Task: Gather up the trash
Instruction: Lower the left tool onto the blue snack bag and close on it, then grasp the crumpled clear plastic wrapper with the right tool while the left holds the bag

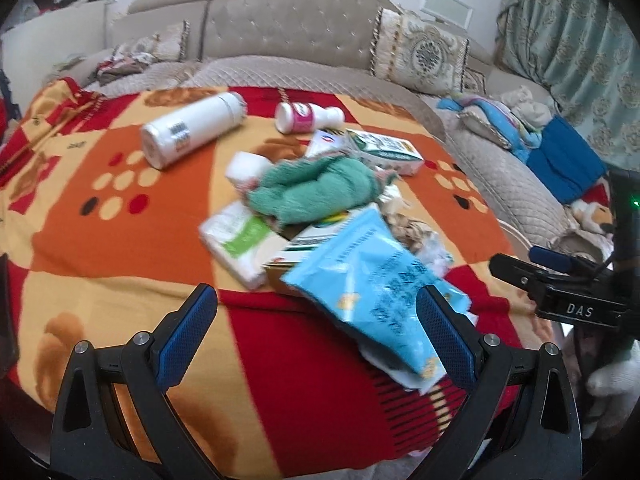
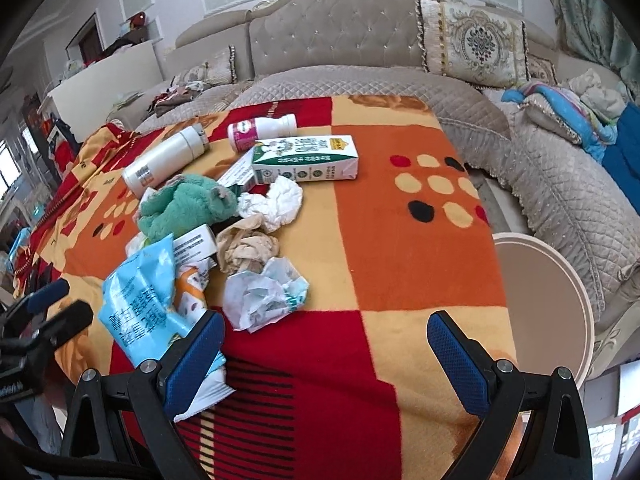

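Behind all, a beige sofa [image 2: 340,40] with a patterned cushion [image 2: 476,44]. In front, a table under a red, orange and yellow blanket [image 2: 400,240], with the trash in one heap on its middle and left part. At the far side, a white flask [image 1: 192,130] lying down, near a small pink-and-white bottle [image 1: 308,116] and a green-and-white milk carton [image 2: 306,159]. In the middle, a green cloth [image 1: 316,190] on top of small boxes. Nearest, a light blue snack bag [image 1: 380,288], beside crumpled white paper [image 2: 260,294] and beige paper [image 2: 246,248]. Left gripper [image 1: 318,336] wide open, right finger in front of the bag, holding nothing. Right gripper [image 2: 326,356] wide open above the blanket, also empty.
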{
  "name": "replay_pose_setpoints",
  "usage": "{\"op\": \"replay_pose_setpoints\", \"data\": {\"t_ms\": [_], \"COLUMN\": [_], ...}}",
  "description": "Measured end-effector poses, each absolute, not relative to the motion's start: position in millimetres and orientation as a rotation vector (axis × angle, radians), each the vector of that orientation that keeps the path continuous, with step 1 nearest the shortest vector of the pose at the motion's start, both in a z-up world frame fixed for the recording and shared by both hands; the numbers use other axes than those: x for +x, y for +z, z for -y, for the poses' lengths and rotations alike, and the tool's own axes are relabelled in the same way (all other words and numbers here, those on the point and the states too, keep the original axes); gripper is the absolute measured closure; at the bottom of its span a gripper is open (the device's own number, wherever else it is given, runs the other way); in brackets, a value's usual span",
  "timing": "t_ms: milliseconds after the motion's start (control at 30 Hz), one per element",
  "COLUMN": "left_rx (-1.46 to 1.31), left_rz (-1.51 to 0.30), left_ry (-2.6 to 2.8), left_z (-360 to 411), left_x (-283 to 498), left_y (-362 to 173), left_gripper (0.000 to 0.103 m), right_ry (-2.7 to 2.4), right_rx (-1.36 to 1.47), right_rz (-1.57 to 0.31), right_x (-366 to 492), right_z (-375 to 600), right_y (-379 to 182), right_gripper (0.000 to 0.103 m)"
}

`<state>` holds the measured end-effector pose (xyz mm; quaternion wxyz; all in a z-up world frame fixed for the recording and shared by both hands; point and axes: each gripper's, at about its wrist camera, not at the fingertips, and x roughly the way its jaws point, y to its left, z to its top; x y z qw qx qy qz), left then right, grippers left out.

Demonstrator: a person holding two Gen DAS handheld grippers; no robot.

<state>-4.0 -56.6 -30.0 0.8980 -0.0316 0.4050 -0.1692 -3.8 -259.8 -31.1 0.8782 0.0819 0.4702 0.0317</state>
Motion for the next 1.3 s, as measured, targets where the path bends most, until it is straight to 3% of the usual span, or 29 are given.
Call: {"op": "replay_pose_setpoints", "data": {"t_ms": [367,433,467,567,600,700,800,1300], "left_rx": [-0.084,-0.089,-0.081,-0.088,-0.085,-0.088,-0.110,-0.147], "left_rz": [-0.903,-0.906,-0.908,-0.912,-0.908,-0.924,-0.946,-0.888], "left_ry": [-0.312,-0.312,-0.304,-0.325,-0.324,-0.340,-0.369,-0.317], "left_z": [93,92,92,86,83,75,64,15], "left_x": [23,24,25,27,26,25,24,19], "left_y": [-43,-44,-45,-45,-44,-42,-40,-14], "left_gripper": [0.004,0.018,0.031,0.043,0.057,0.082,0.086,0.091], "right_ry": [0.064,0.069,0.076,0.096,0.106,0.141,0.167,0.187], "right_rx": [0.223,0.222,0.220,0.224,0.229,0.235,0.227,0.212], "right_rz": [-1.011,-1.018,-1.025,-1.018,-1.011,-1.010,-1.024,-1.022], "right_x": [3,4,6,6,7,10,15,24], "right_z": [280,281,281,281,281,276,268,260], "right_y": [-43,-46,-48,-50,-50,-53,-57,-56], "right_gripper": [0.003,0.003,0.003,0.003,0.003,0.003,0.008,0.009]}}
